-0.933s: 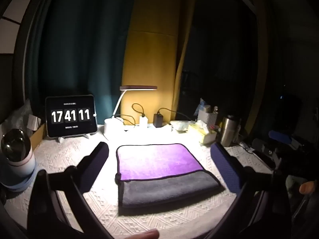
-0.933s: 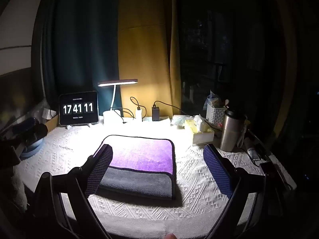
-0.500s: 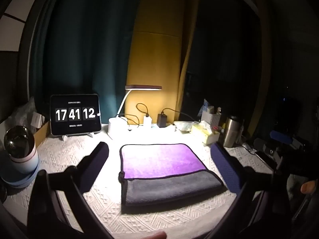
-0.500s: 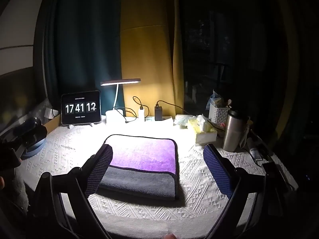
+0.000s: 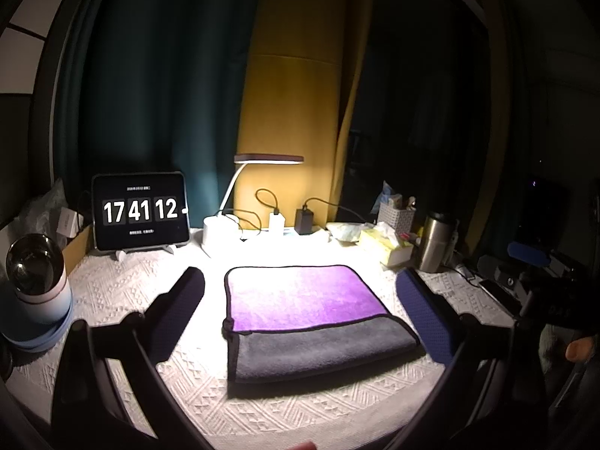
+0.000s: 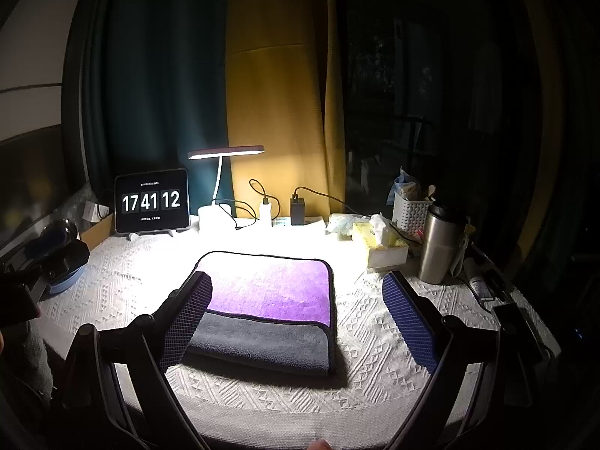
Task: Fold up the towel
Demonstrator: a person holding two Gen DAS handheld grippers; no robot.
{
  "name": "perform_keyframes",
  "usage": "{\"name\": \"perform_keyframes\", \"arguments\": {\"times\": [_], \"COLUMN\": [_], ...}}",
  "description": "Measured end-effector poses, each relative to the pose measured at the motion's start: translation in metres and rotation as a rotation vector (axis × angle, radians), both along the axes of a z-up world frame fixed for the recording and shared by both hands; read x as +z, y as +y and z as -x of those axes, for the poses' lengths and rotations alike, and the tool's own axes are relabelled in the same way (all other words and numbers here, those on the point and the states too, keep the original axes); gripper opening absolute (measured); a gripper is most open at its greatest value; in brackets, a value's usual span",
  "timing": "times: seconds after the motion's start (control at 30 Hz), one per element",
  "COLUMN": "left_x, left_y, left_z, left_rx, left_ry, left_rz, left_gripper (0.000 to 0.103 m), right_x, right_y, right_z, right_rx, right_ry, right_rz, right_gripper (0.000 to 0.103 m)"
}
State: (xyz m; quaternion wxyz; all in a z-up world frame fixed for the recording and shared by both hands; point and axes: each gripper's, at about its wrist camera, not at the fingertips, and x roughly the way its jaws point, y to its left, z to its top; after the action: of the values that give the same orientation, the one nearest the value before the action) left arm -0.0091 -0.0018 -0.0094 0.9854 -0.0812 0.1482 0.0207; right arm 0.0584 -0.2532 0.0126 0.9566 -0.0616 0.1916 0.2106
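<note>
Lying folded on the tabletop [image 5: 123, 292], the purple-and-grey towel [image 5: 307, 311] rests untouched; left tool [image 5: 300, 307] and right tool [image 6: 300, 311] both gape wide above it.

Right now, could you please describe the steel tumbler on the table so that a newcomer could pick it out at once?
Start at the lit desk lamp at the back of the table and follow the back edge to the right, past the yellow tissue box. The steel tumbler stands upright beside the white basket. It is the only tall, shiny metal cylinder with a dark lid there.
</note>
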Motion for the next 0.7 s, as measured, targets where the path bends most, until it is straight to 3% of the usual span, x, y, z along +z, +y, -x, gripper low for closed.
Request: {"name": "perform_keyframes", "arguments": {"times": [0.7], "left_x": [-0.0027], "left_y": [0.0034], "left_z": [0.0005], "left_rx": [-0.008], "left_ry": [-0.003], "left_rz": [0.002], "left_gripper": [0.102], "right_x": [-0.0048], "right_y": [0.0038], "right_z": [-0.0004], "right_rx": [-0.002], "right_ry": [0.006], "right_rz": [0.004], "right_gripper": [0.094]}}
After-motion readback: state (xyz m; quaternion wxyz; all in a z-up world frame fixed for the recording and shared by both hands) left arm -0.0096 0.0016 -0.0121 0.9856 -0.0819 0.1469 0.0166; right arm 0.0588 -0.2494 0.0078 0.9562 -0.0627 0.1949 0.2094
